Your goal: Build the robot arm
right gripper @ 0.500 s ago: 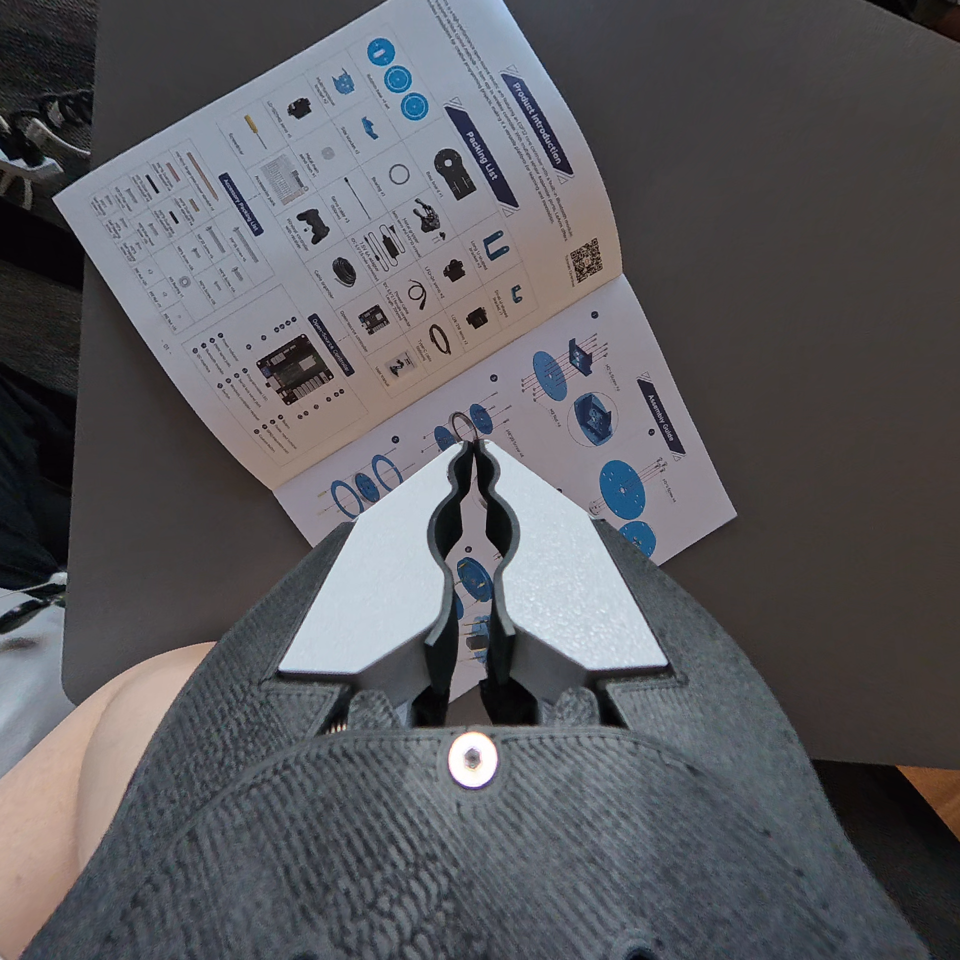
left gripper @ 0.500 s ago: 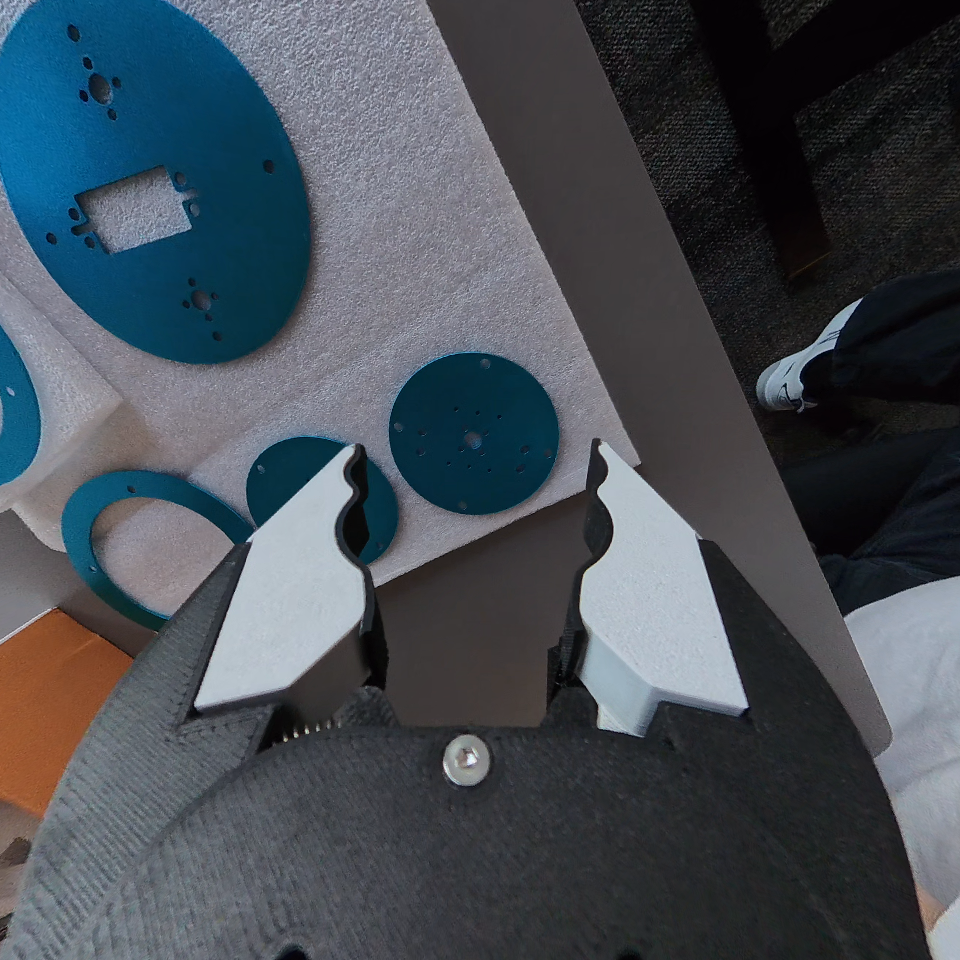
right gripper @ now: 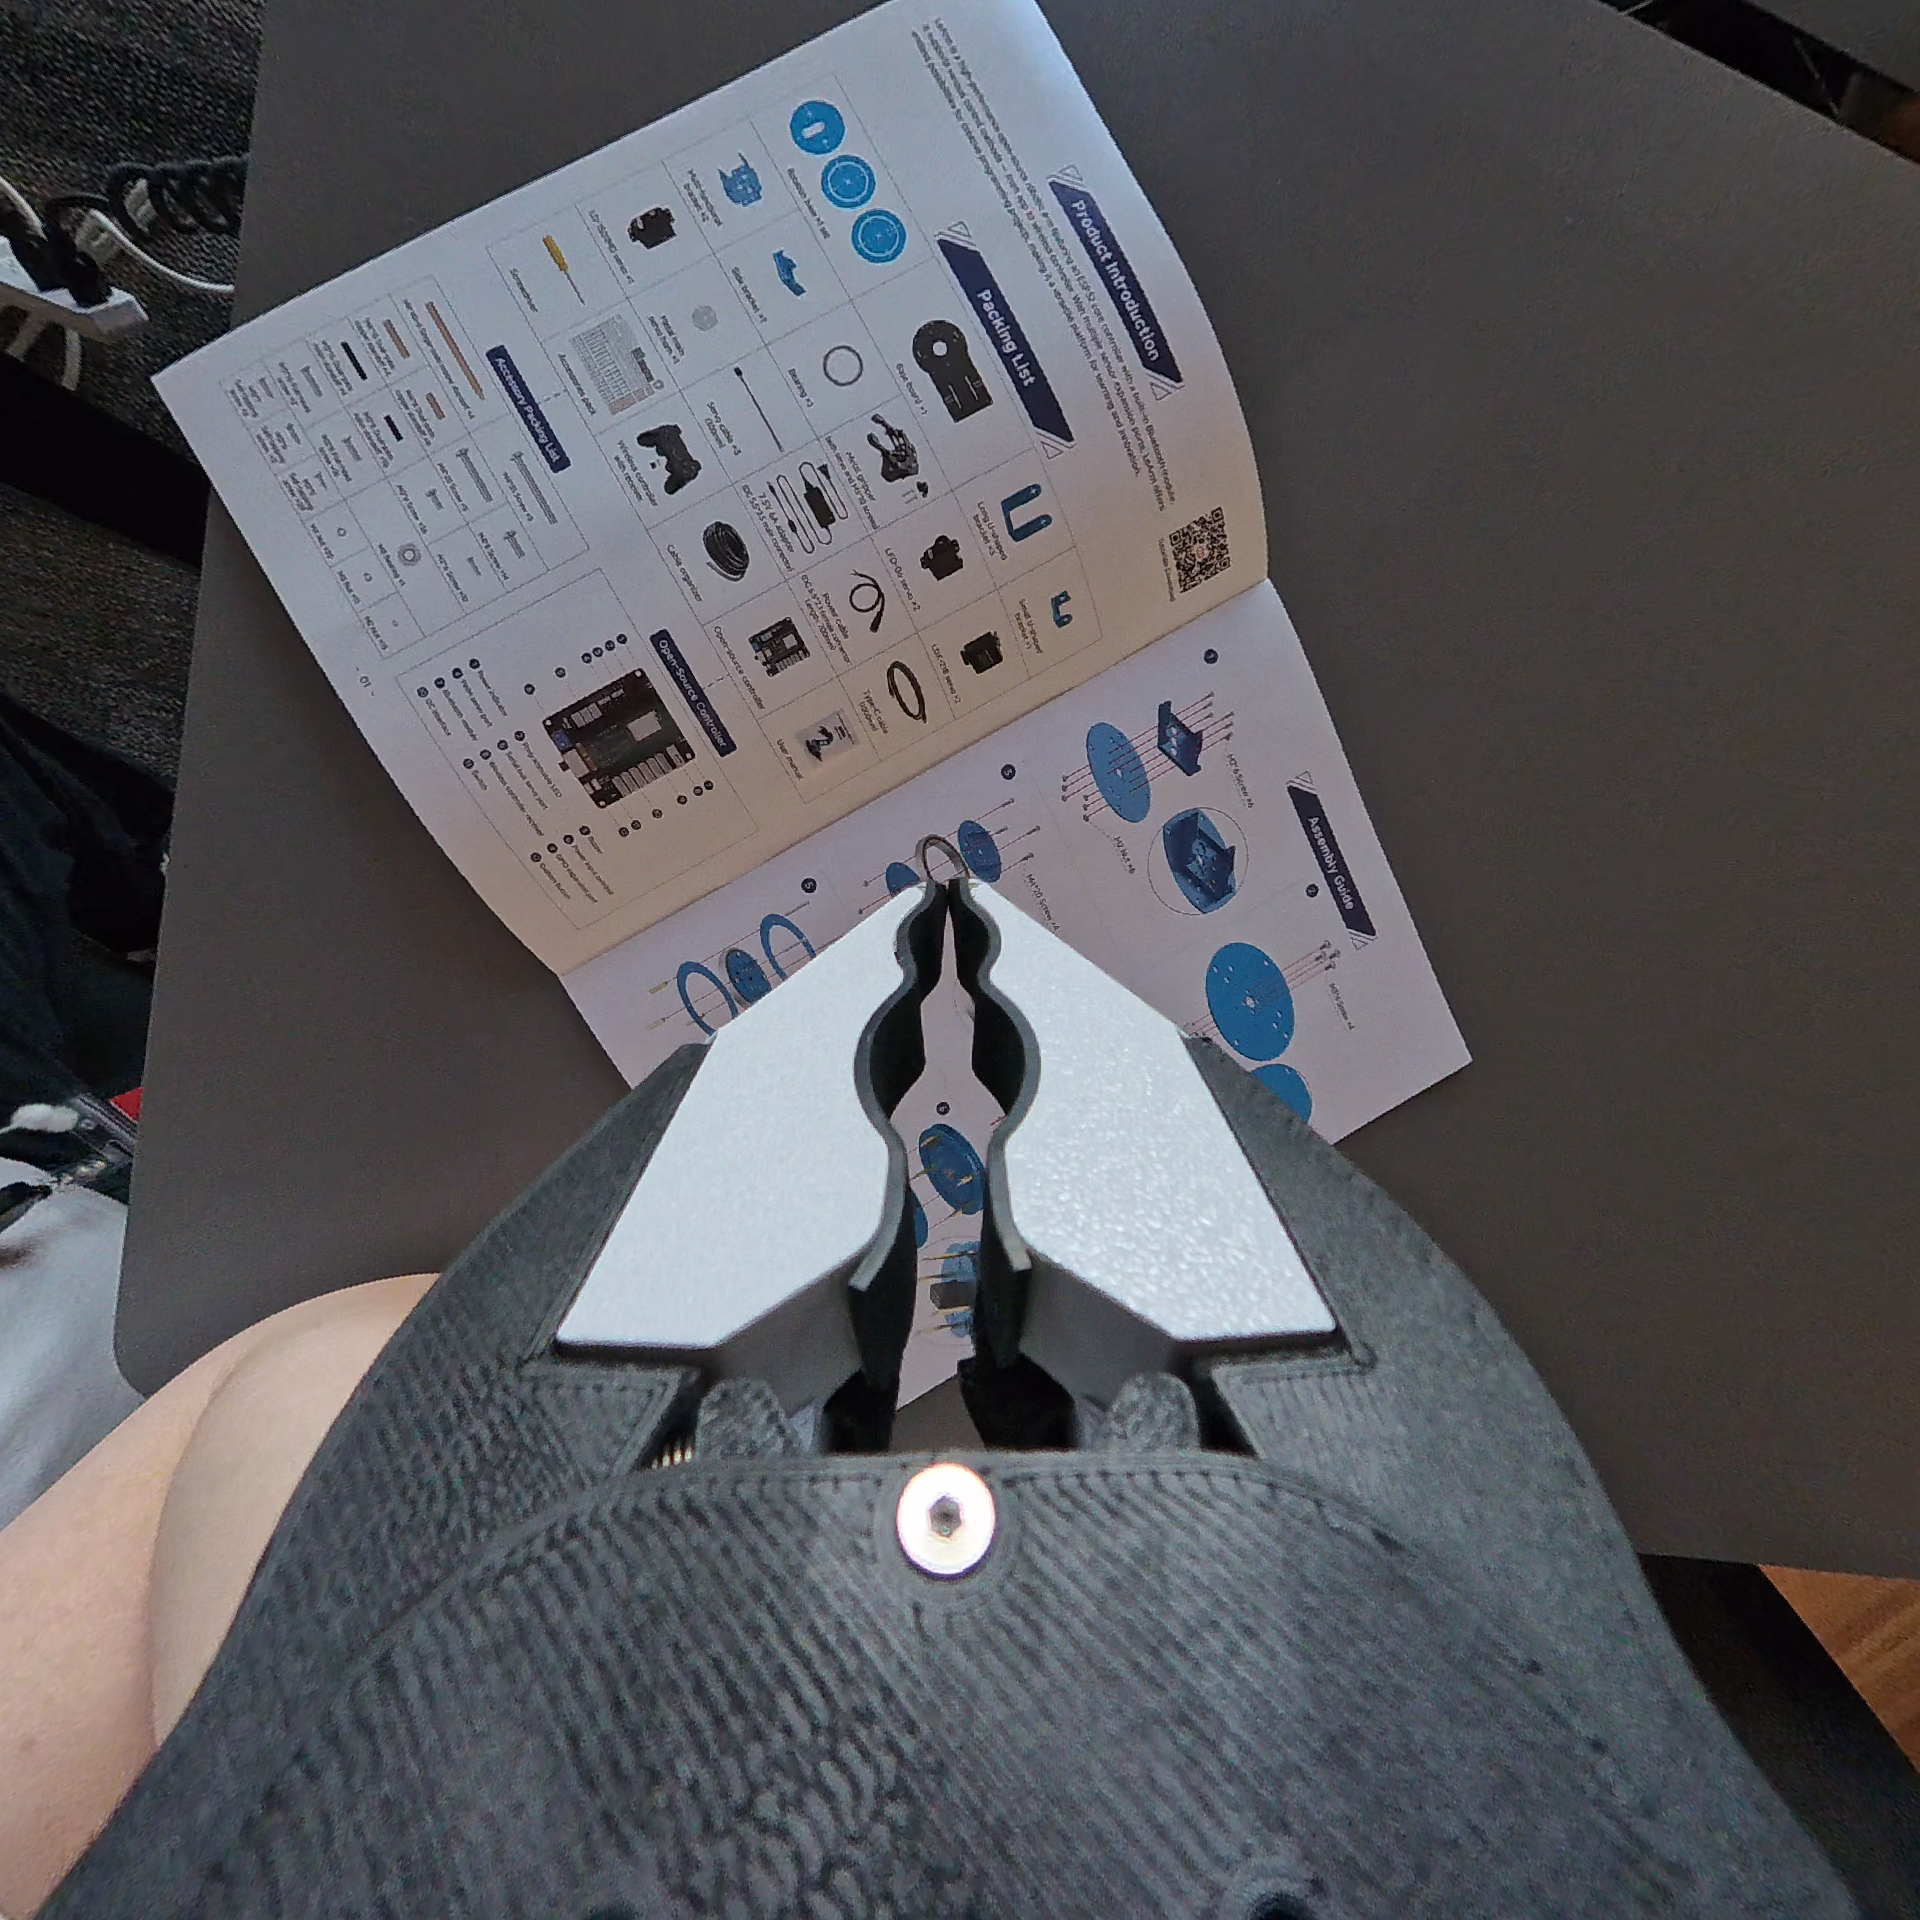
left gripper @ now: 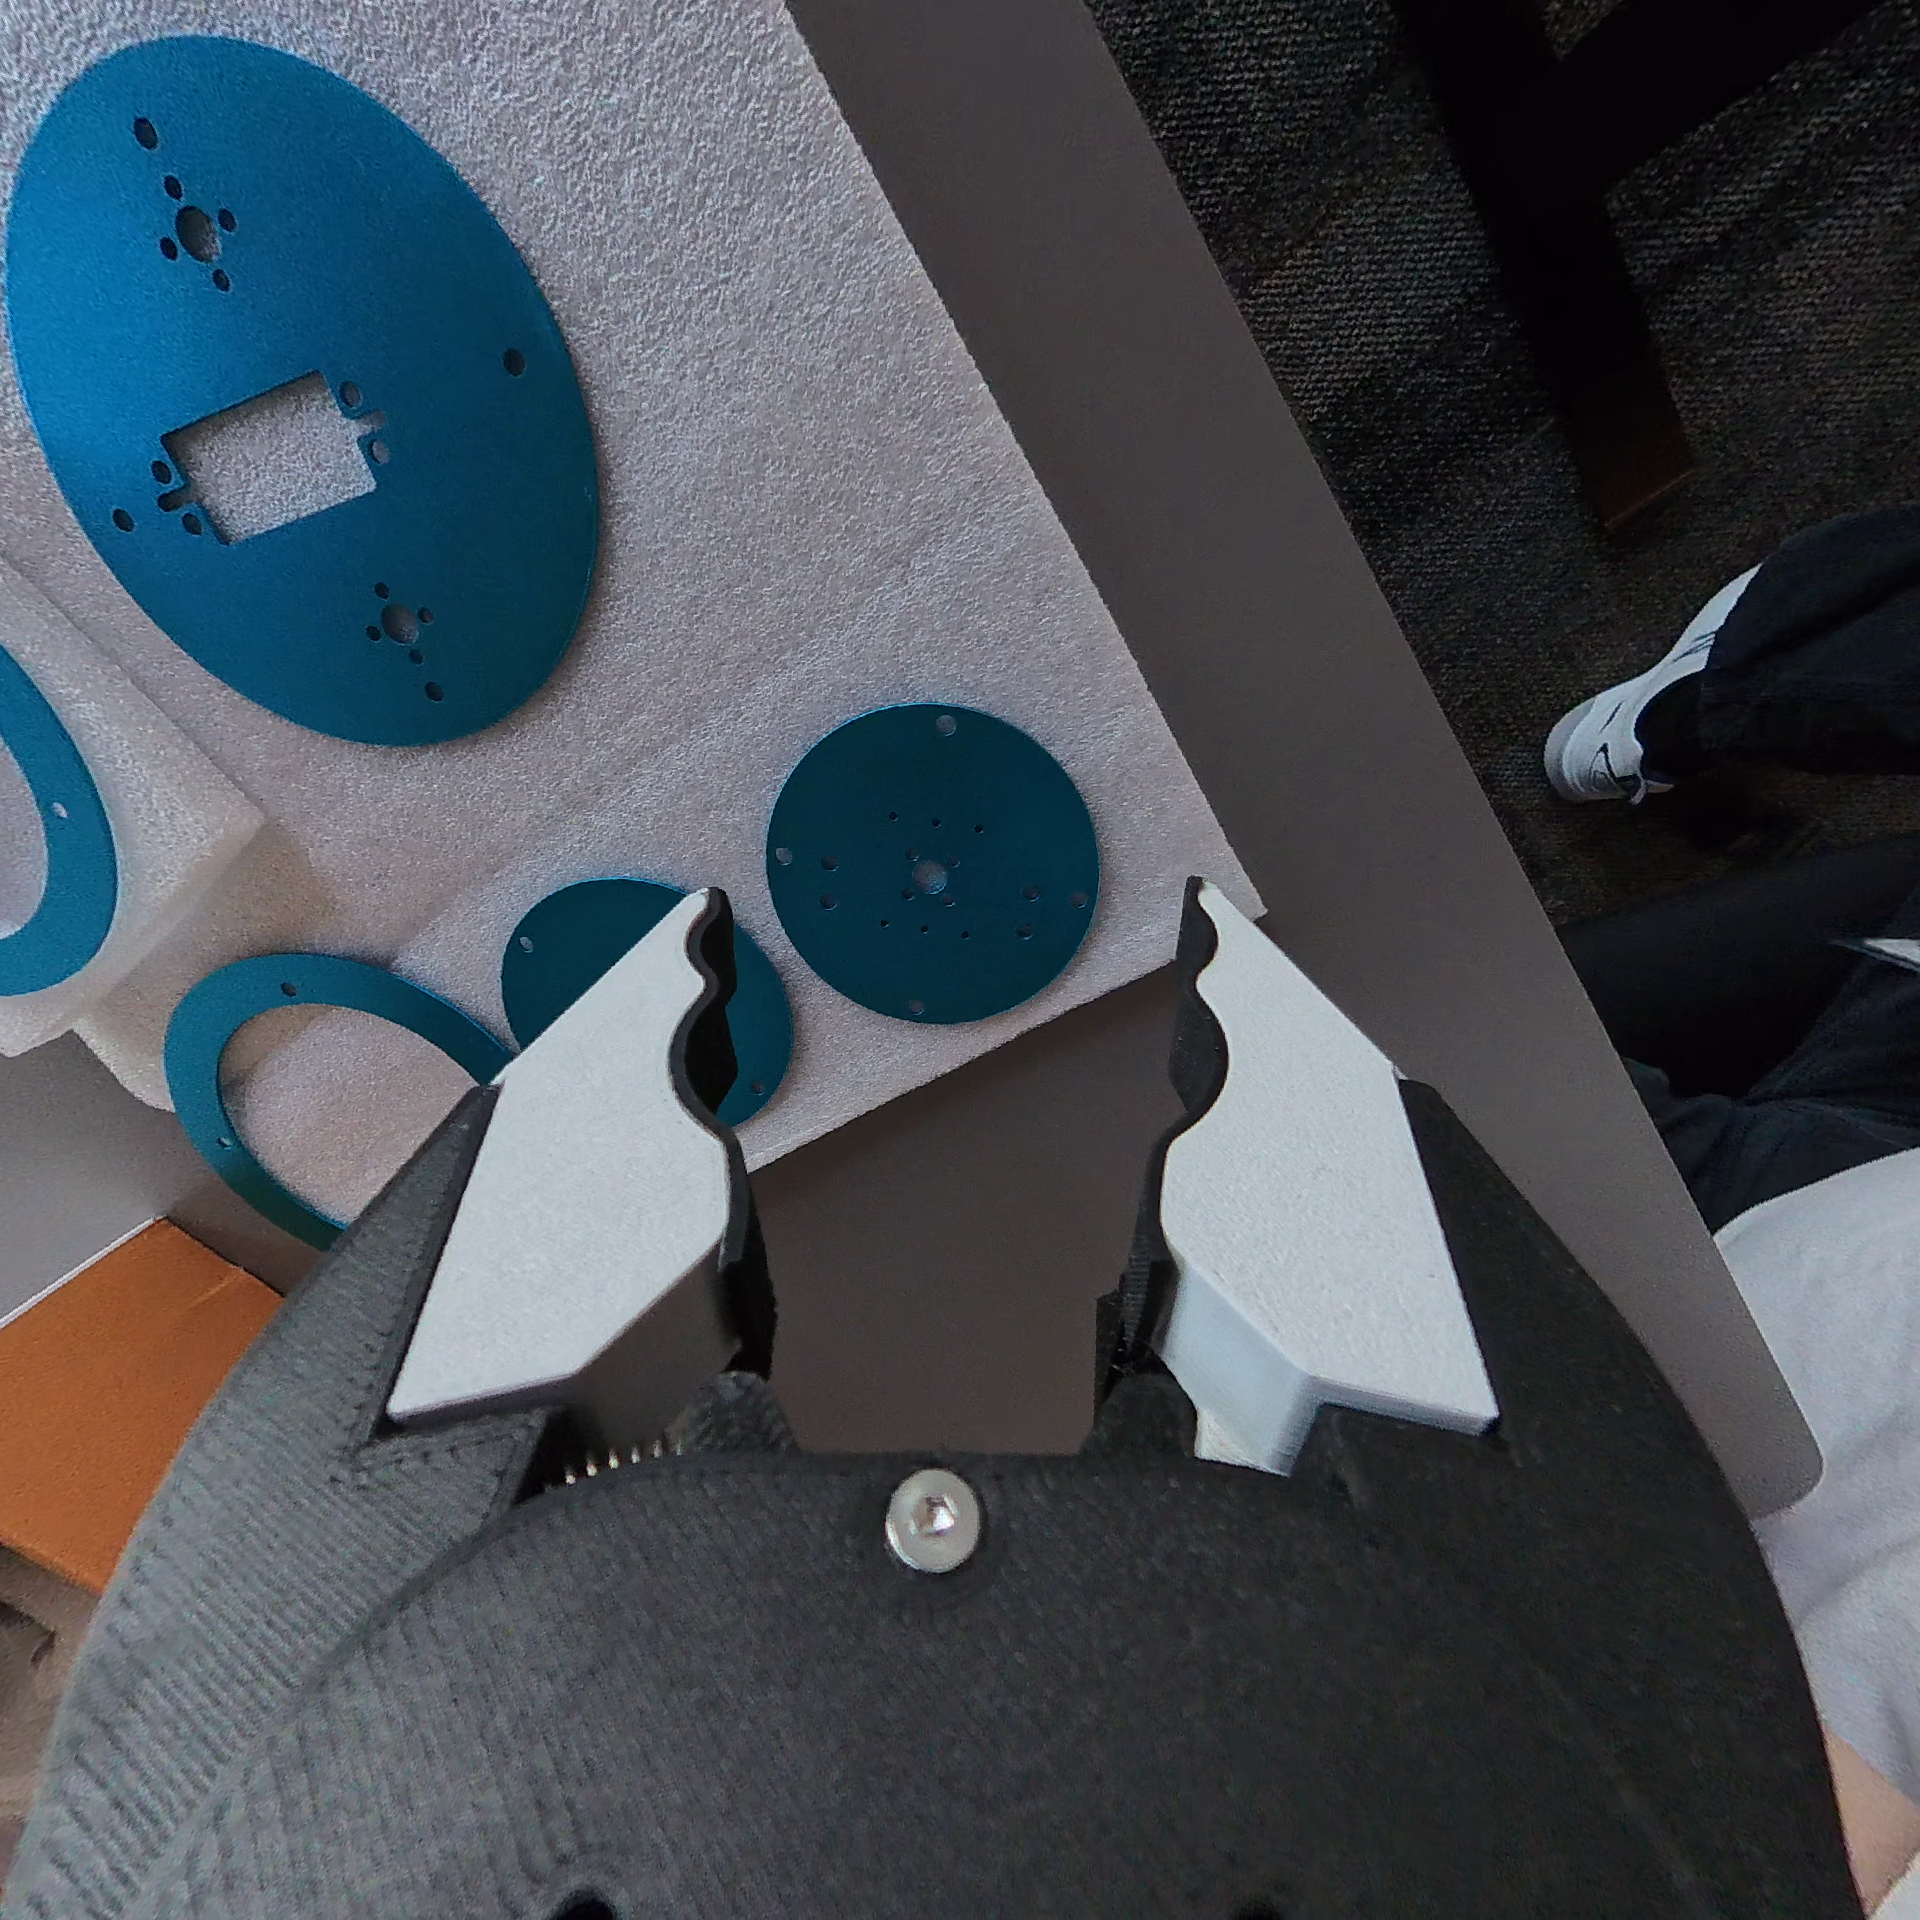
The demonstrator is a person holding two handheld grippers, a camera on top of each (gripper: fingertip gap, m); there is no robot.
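Two grippers are seen, each over a grey table (left gripper: 1195,520). Left gripper (left gripper: 951,904): jaws spread wide, nothing held between them, bare tabletop showing in the gap. White foam sheet (left gripper: 727,364) is laid on the table just ahead of the fingertips, its near corner beside the right fingertip. Blue metal plates are set on the foam: a big disc (left gripper: 312,312) with a rectangular cutout and small holes at far left; a small disc (left gripper: 932,862) with many holes nearest the gap, just beyond the tips; a second small disc (left gripper: 582,956) partly hidden behind the left finger (left gripper: 592,1143); a ring (left gripper: 208,1049) to the left of that; another ring (left gripper: 73,831) cut off at the left edge on a separate foam block. An orange box (left gripper: 104,1382) is noted at lower left. A shoe (left gripper: 1610,717) and dark trouser legs are seen on the carpet beyond the table edge. Right gripper (right gripper: 948,896): jaws closed almost tip to tip, pinched on a thin dark ring (right gripper: 938,854) that sticks out past the tips. An open booklet (right gripper: 727,468) lies flat on the table beneath and ahead of it, printed with part pictures and blue diagrams; whether ring touches paper cannot be told. A bare knee (right gripper: 208,1507) shows at lower left.
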